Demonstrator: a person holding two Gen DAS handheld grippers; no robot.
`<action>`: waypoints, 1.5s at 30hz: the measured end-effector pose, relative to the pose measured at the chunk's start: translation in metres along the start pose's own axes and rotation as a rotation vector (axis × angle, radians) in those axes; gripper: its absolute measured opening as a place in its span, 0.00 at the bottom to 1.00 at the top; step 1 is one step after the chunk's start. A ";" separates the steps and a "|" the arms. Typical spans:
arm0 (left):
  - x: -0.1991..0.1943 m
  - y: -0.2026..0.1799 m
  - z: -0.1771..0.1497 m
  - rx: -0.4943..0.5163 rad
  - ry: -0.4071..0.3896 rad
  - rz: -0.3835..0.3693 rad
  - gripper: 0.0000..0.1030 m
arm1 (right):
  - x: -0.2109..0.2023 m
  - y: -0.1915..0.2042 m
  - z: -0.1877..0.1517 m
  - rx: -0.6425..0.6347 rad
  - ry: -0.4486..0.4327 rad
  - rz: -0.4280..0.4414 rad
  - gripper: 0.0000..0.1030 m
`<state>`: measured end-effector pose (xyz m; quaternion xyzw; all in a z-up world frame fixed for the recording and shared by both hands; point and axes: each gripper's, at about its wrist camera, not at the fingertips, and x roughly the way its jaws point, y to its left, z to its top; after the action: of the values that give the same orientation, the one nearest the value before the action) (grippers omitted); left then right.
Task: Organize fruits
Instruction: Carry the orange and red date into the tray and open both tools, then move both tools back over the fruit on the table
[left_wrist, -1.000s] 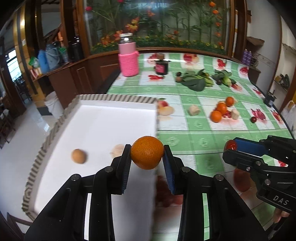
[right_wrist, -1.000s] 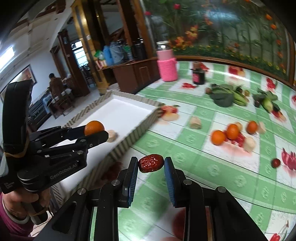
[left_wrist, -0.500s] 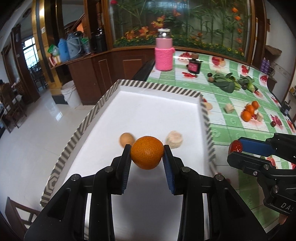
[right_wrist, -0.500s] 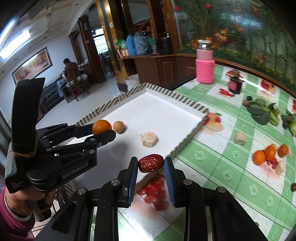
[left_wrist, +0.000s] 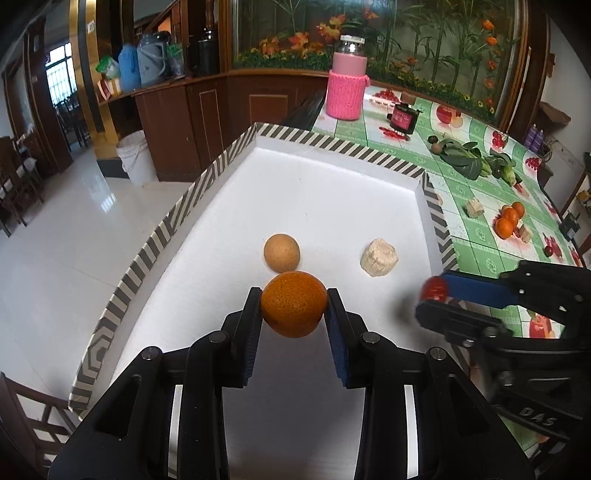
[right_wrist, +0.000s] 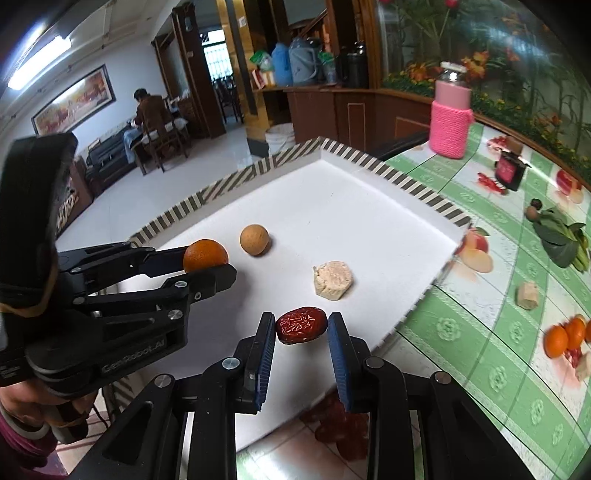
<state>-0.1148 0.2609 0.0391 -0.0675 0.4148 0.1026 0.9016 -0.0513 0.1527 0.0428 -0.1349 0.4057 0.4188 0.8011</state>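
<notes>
Left claw (left_wrist: 293, 308) grips an orange (left_wrist: 293, 303), hiding the tray (left_wrist: 332, 192) floor beneath. Right claw (right_wrist: 301, 326) clamps a red date (right_wrist: 301, 325), blurred in the left view.

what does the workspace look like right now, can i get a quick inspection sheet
surface: table under a green checked fruit-print cloth.
job's things: white tray with striped rim holds a round brown fruit and a pale chunk, apart; oranges lie loose on the cloth.
clutter: pink knit-sleeved jar, small dark jar, leafy greens.
grippers: left gripper shut on an orange over the tray; right gripper shut on a red date over the tray's near part.
cables: nothing seen.
surroundings: wooden cabinets, white bucket, a person seated far off.
</notes>
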 end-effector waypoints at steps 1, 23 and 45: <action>0.001 0.000 0.000 0.005 0.002 0.007 0.32 | 0.004 0.000 0.001 -0.003 0.009 0.002 0.27; 0.007 0.015 0.004 -0.026 0.011 0.059 0.66 | 0.016 -0.003 0.003 -0.010 0.011 0.009 0.35; -0.025 -0.104 0.017 0.096 -0.095 -0.063 0.66 | -0.105 -0.102 -0.073 0.241 -0.125 -0.163 0.35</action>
<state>-0.0932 0.1603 0.0727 -0.0323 0.3735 0.0570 0.9253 -0.0446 -0.0097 0.0639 -0.0439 0.3899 0.3084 0.8666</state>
